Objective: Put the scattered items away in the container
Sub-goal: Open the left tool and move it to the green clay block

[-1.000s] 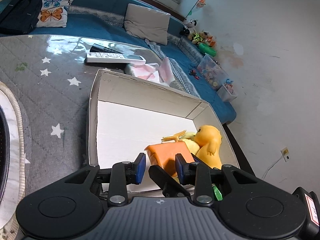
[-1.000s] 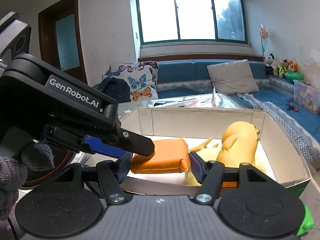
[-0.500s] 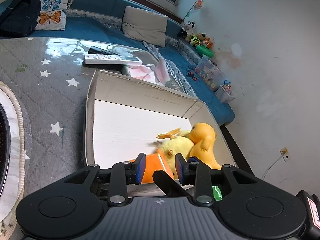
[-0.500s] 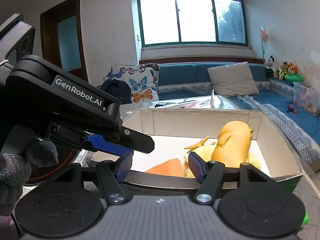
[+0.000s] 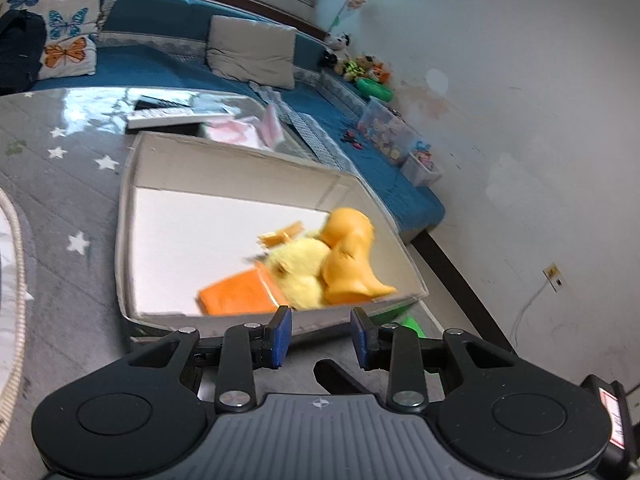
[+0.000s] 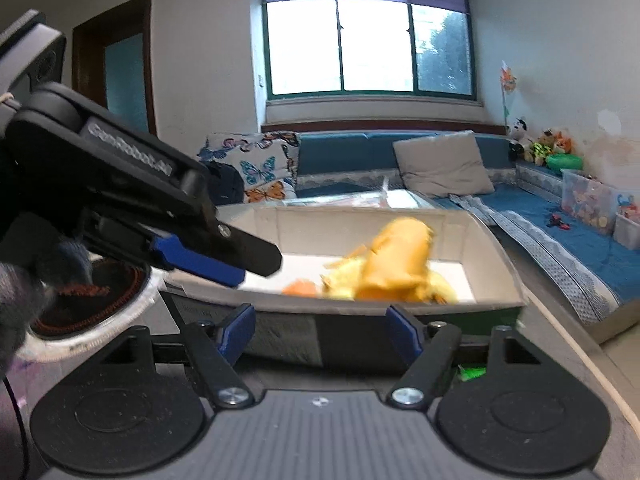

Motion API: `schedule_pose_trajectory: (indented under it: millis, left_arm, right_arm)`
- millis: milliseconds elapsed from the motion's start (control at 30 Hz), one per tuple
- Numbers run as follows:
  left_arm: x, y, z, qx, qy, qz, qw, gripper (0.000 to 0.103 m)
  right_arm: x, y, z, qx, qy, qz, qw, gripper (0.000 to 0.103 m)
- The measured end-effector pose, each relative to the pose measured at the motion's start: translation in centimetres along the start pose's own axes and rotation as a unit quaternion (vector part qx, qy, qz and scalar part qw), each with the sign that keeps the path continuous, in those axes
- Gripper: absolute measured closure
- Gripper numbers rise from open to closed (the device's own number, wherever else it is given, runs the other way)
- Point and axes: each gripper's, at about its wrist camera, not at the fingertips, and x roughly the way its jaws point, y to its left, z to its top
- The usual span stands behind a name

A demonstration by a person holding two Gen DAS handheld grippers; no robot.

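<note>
A shallow white cardboard box [image 5: 168, 168] sits on the grey starred table. Inside its near right corner lie an orange pouch [image 5: 236, 294], a yellow plush [image 5: 298, 270] and an orange plush toy [image 5: 348, 256]. My left gripper [image 5: 322, 336] is open and empty, just outside the box's near wall. In the right wrist view the box [image 6: 472, 308] holds the orange plush [image 6: 400, 256], and the left gripper's body [image 6: 132, 204] crosses the left side. My right gripper [image 6: 318, 334] is open and empty, in front of the box's near wall.
A green object [image 5: 410, 324] lies on the table by the box's near right corner. Remotes [image 5: 168, 114] and pink paper [image 5: 244, 132] lie beyond the box. A round tray [image 6: 92, 304] stands at the left. A blue sofa [image 6: 560, 236] runs behind and to the right.
The orange pouch left my left gripper and now lies in the box. Both grippers have pulled back from over the box to outside its near wall, and the left jaws opened wider.
</note>
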Motion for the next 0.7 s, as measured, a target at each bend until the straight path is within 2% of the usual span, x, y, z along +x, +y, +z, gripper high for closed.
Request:
schedule_pose_trajectory:
  millis: [133,367,433,600,700]
  left_arm:
    - [1.0,-1.1,-1.1,0.015,0.02,-0.008,0.9997,0.069]
    - [3.8,-2.4,-2.6,0.02,0.051,-0.018,0.9983,0.069]
    - [4.5,-2.7,-2.8,0.022,0.059,-0.018,0.9979,0.069]
    - [5.9,-3.3,-3.1,0.022,0.067,-0.018,0.9974,0.069]
    - [6.3,-3.5,-3.2,0.023,0.07,-0.018,0.9971,0.069]
  right_arm:
    - [-0.9,-1.6,-1.3,0.006,0.012,-0.022,1.0,0.025]
    - [-1.5,-4.1,-3.0,0.012,0.026,-0.06,0.998,0.024]
    - [-1.6,-4.7,-3.2,0.014,0.027,-0.07,0.997,0.019]
    - [-1.6,-6.5,-3.5,0.022,0.03,-0.093,0.995,0.019]
    - [-1.2,-7.2,-3.5,0.022,0.035,-0.1,0.994,0.015]
